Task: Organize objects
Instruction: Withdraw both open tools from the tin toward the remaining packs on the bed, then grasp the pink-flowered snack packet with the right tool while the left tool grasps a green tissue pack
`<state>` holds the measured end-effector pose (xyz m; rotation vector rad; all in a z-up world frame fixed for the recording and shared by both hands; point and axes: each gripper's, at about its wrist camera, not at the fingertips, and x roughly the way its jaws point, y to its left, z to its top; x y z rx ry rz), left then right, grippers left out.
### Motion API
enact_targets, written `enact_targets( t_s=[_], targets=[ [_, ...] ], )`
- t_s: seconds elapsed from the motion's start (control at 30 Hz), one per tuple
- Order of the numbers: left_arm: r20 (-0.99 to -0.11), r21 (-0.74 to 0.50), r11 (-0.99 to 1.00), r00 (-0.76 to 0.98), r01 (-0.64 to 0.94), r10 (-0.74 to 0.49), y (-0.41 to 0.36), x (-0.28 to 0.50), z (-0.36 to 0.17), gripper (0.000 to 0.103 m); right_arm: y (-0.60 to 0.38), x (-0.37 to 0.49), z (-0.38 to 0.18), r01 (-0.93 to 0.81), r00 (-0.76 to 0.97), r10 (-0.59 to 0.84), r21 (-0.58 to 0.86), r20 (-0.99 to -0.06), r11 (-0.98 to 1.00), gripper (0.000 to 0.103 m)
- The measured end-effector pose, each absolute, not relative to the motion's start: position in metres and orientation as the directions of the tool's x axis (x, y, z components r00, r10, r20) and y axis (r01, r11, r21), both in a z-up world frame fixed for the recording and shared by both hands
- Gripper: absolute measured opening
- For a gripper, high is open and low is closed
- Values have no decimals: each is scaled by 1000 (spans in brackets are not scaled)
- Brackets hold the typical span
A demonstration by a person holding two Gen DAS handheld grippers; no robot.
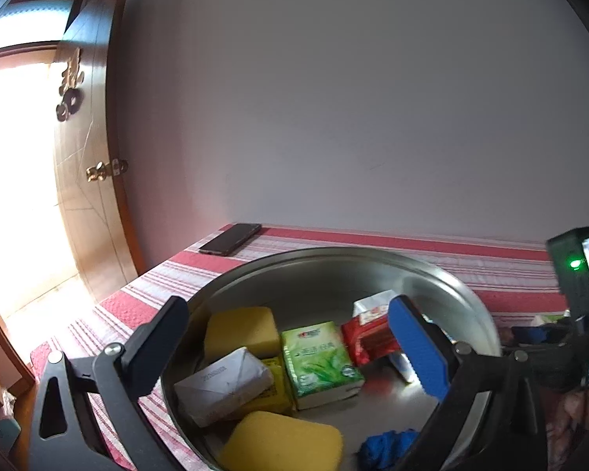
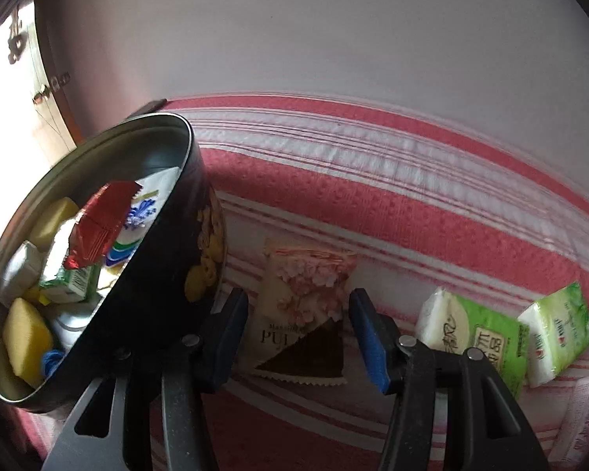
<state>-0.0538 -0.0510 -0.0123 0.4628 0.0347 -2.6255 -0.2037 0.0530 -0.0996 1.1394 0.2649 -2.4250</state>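
The right gripper (image 2: 298,333) has its fingers spread either side of a snack packet (image 2: 306,306) on the striped surface (image 2: 373,180), just right of the bowl (image 2: 169,274). The left gripper (image 1: 290,353) hangs spread over the bowl.

A cream and pink snack packet (image 2: 306,306) lies flat between the fingers of the right claw (image 2: 298,337). Left of this claw stands a round tin (image 2: 169,274), tilted and filled. Two green tissue packs (image 2: 491,337) lie to its right.
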Motion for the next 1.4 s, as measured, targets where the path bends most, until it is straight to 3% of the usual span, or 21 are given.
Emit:
enact_targets(
  t_s=[0.03,0.27,0.53,0.97,1.4],
  targets=[
    [-323,54,-893,-839,447,-439,-47,-52,-10,103,53,-202,-99,472,-563,-311,10,-766,-881,43],
    [-312,81,-925,-872,371,-377,-14,-58,-3,103,71,-181,-82,460,-662,-330,-18,-673,-888,42],
    [-386,137,-965,-885,225,-261,49,-94,-14,103,152,-177,-61,292,-788,-226,-24,-572,-956,42],
    [-544,148,-989,-834,15,-94,118,-159,-33,103,220,-175,-61,146,-812,-126,10,-570,-989,42],
    [-658,192,-968,-753,-163,-4,159,-183,-50,103,243,-176,-60,96,-824,-134,97,-551,-991,42]
  ],
)
